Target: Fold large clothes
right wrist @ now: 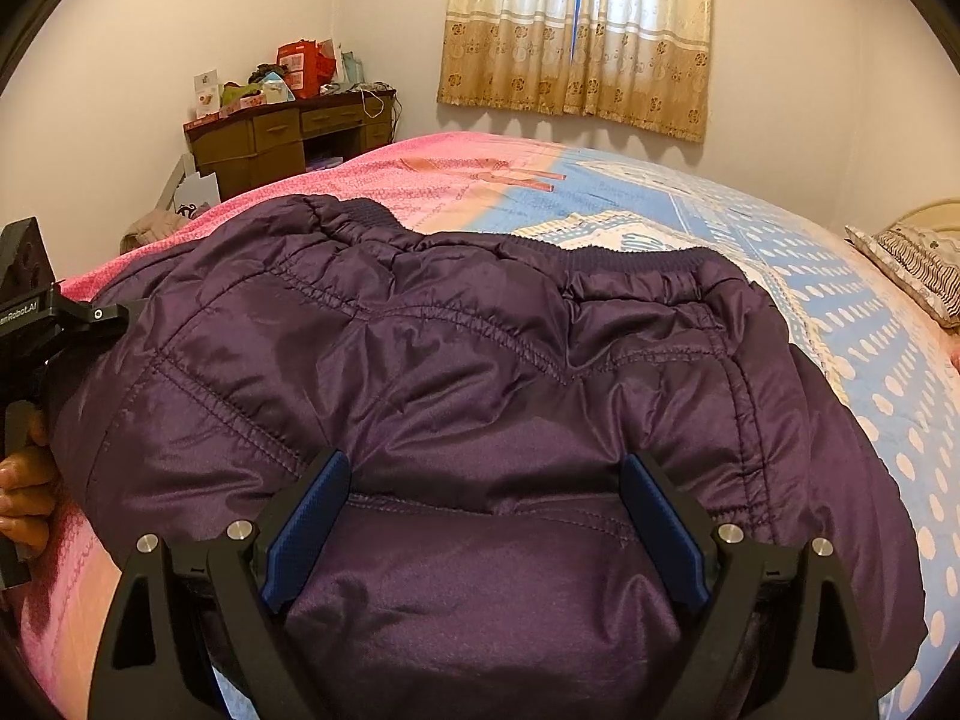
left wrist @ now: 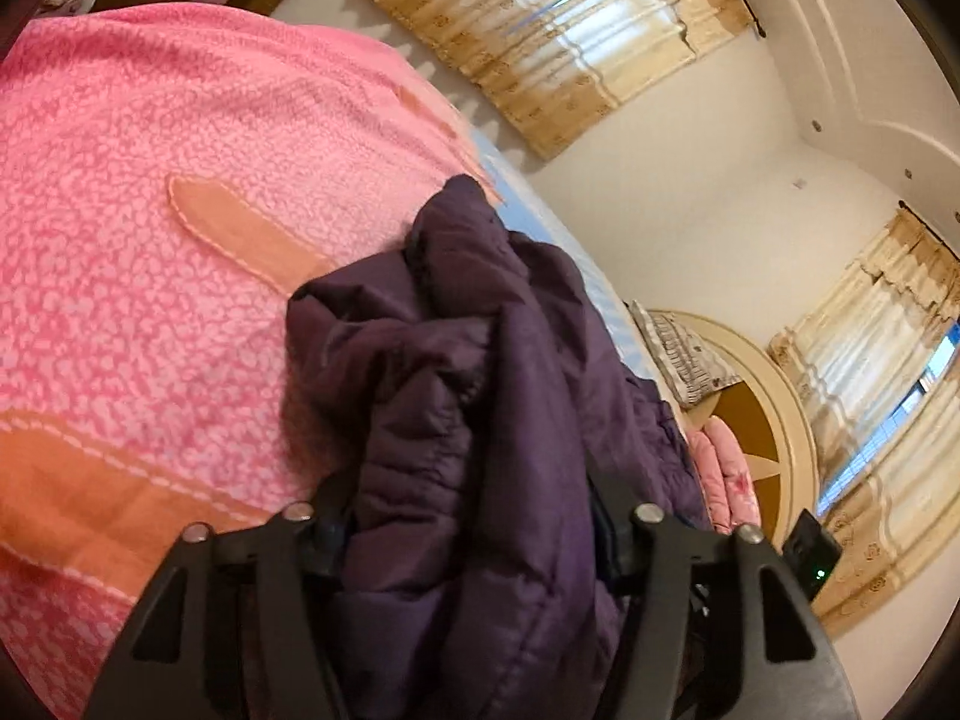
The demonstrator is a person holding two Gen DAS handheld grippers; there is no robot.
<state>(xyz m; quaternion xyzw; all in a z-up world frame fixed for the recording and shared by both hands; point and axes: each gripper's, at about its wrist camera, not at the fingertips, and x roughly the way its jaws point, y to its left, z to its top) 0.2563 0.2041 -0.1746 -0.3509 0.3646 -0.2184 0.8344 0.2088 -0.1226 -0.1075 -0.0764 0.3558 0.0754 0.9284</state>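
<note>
Because the dark purple quilted padded jacket fills the space between the fingers in the left wrist view, the fingertips of the left gripper are buried in bunched fabric and cannot be made out. Its jaws are seen pressed against a thick fold of the jacket on both sides, so the gripper is clamped on the garment. The lower edge of the jacket is cut off at the bottom of both views.

Most of the right wrist view is taken up by the bed with its pink, orange and blue patterned cover, on which the jacket is spread, its elastic ribbed hem lying towards the far side. Behind the bed, a beige patterned curtain is hung over a window, and a brown wooden desk piled with boxes and bags is set in the corner. A striped pillow is seen at the right edge.

The right gripper is held low over the near part of the jacket, its blue-padded fingers spread wide apart with the fabric lying between them, ungripped. At the left edge of this view, the left gripper's black body is held in a bare hand beside the jacket.
</note>
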